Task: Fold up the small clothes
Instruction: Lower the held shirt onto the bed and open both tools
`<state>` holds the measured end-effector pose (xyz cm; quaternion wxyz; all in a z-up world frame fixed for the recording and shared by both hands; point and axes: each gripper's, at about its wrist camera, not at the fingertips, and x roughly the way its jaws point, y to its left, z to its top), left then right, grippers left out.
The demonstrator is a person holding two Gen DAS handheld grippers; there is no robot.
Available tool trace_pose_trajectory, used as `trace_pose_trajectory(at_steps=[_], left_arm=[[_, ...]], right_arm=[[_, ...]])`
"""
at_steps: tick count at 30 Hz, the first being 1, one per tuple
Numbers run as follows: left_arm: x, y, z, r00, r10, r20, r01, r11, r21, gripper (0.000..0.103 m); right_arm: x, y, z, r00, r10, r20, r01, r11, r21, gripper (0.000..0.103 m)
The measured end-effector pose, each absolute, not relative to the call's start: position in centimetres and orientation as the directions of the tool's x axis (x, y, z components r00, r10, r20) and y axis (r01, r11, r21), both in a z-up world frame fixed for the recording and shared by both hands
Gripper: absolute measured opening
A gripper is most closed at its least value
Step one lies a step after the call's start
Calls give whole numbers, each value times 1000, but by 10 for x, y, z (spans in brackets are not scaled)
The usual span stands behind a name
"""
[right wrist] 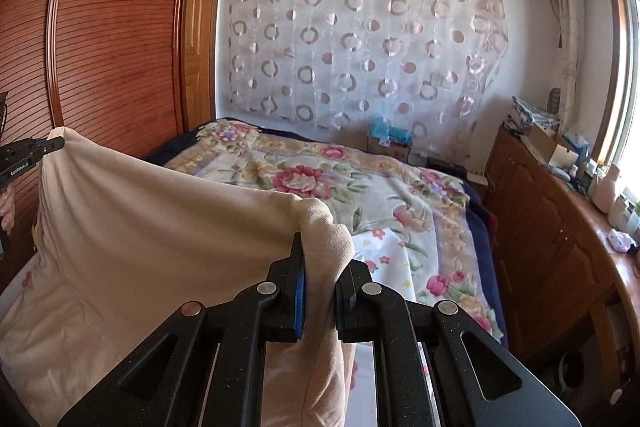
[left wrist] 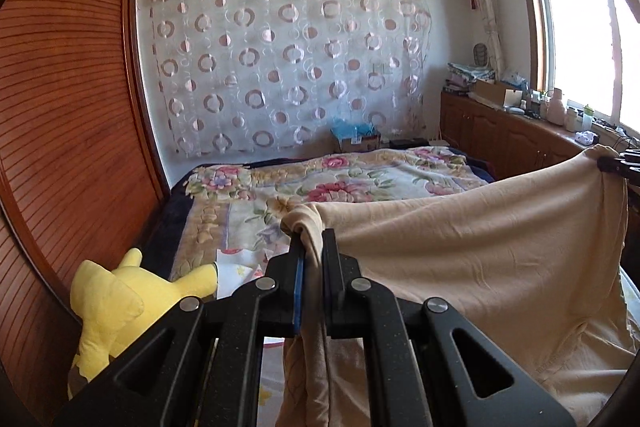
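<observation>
— Beige knit cloth, is that the garment [left wrist: 460, 247]?

— Yes, a soft beige piece, held up by two corners and stretched between the grippers above the bed [left wrist: 360, 183]. Its lower part hangs down toward the bedding in front.

— How does the left gripper [left wrist: 313, 251] stand?

— Its jaws are pressed nearly together on a bunched corner of the garment; the fabric runs between the blue pad and the other finger and droops below them.

— And the right gripper [right wrist: 320, 267]?

— The same: clamped tight on the opposite corner, with cloth folded over the top of the fingers. In the left wrist view its tips show at the far right edge, pinching the cloth there.

— What lies around?

— A floral blanket [right wrist: 360, 187] covers the bed. A yellow plush toy [left wrist: 120, 307] sits beside the ribbed wooden wardrobe [left wrist: 72, 107]. A sheer curtain with circles [right wrist: 360, 39] hangs on the far wall, and a low wooden cabinet [right wrist: 540, 227] under the window carries small clutter.
</observation>
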<state>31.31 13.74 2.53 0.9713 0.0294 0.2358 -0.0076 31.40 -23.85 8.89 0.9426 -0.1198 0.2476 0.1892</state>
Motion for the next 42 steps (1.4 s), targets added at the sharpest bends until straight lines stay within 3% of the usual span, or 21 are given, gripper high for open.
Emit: trace_pose_trajectory(at_steps=[10,17,21,29,36,42], left_arm=[[380,134,-47,774,-1,-634,51,997,62,8],[400,135,-66,720,-12,-694,72,996,57,12],[387,145,-63,712,-49,-701,86,996,18,31],[331,154,-71,663,-61,-746,64,998,-25,31],[316,145,-91,617,-55,-785,78,997,-9,31],[312,147,-96,619,-52,-783,74,997,-8,31]], right_arm=[[423,-212,62,687,243,-685,-415,905,-96,11],[464,-198,47,590,200,-782,-393,918,-62,11],[464,-193,54,588,199,-784,-403,912,-71,11],[447,-193,71,595,200,-779,-405,911,-76,11],[432,-200,63,607,187,-773,-395,914,-88,30],[392,-225,63,640,214,-738,-369,928,-51,31]])
